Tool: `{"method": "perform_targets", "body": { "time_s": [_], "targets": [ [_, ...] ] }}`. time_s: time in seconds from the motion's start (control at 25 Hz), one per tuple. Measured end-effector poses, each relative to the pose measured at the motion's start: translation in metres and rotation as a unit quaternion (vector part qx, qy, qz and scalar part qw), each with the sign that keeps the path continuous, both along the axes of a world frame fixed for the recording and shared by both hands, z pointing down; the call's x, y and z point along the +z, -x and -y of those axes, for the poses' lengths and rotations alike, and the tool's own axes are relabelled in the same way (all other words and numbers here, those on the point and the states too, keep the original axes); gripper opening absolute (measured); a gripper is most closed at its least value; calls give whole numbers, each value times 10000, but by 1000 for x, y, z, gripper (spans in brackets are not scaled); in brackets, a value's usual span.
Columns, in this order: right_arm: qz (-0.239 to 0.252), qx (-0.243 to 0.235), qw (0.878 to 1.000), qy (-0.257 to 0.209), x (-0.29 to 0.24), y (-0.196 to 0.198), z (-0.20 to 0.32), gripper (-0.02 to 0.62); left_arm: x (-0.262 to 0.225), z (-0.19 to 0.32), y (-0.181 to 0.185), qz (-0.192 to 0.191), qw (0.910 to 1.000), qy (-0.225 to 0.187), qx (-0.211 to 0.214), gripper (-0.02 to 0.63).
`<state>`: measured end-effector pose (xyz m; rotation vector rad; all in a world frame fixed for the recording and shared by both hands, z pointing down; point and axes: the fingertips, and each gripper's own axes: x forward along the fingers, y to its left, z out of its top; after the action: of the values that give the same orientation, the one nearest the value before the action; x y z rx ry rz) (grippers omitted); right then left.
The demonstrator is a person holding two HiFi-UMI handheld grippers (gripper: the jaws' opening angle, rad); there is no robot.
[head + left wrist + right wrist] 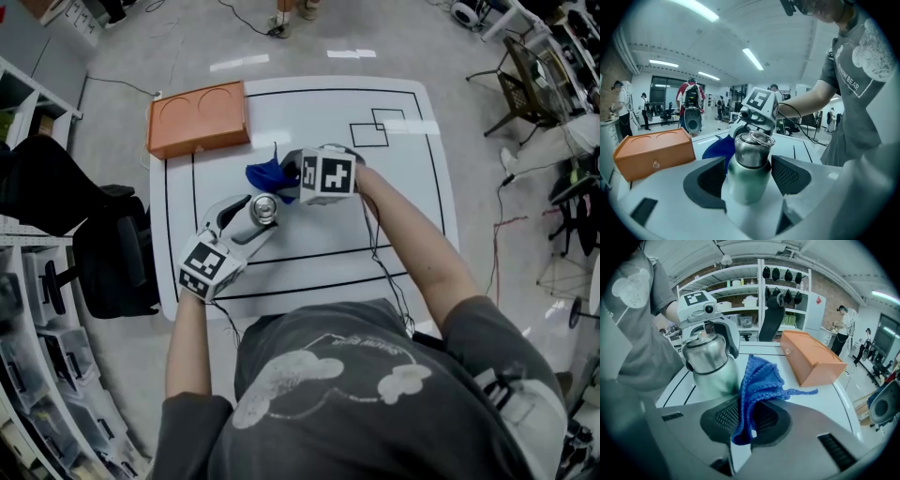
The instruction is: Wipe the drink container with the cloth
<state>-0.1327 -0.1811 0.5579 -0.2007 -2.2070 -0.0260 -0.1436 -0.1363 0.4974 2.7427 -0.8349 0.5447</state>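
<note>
A steel drink bottle [263,208] with a ring cap stands tilted over the white table [394,216], gripped by its body. My left gripper [247,225] is shut on it; in the left gripper view the bottle [749,164] fills the gap between both pads. A blue knitted cloth [265,174] hangs from my right gripper [287,178], which is shut on it. In the right gripper view the cloth [760,380] is pinched between the jaws and lies against the side of the bottle [708,364]. The right gripper sits just beyond the bottle's top.
An orange box [198,118] lies at the table's far left corner, also seen as the orange box [811,361] beyond the cloth. A black office chair [108,248] stands left of the table. Shelves line the left wall. People stand far off in the room.
</note>
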Motion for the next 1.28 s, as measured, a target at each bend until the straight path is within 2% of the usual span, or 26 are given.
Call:
{"method": "perform_targets", "body": {
  "time_s": [0.2, 0.4, 0.56, 0.68, 0.84, 0.96, 1.16, 1.28],
  "targets": [
    [221, 41, 9991, -366, -16, -15, -5, 43, -4, -8, 5, 30, 9974, -102, -708, 299],
    [531, -2, 9968, -594, -37, -31, -15, 43, -11, -19, 7, -41, 9871, -156, -1591, 299],
    [691, -24, 9946, -774, -49, -46, -22, 43, -16, -28, 8, -132, 9720, -228, -2337, 299],
    [864, 138, 9920, -913, -58, -59, -21, 43, -19, -34, 5, -258, 9580, -239, -2847, 299],
    [1198, 425, 9858, -1095, -66, -76, -19, 43, -24, -46, -7, -634, 9428, -209, -3265, 299],
    [1456, 569, 9818, -1082, -71, -85, -22, 43, -26, -56, -17, -639, 9322, -263, -3554, 290],
    [1605, 724, 9801, -916, -66, -96, -27, 43, -26, -70, -28, -650, 9115, -329, -4047, 147],
    [1684, 773, 9795, -788, -63, -96, -30, 43, -23, -80, -27, -686, 9002, -283, -4291, 113]
  ]
}}
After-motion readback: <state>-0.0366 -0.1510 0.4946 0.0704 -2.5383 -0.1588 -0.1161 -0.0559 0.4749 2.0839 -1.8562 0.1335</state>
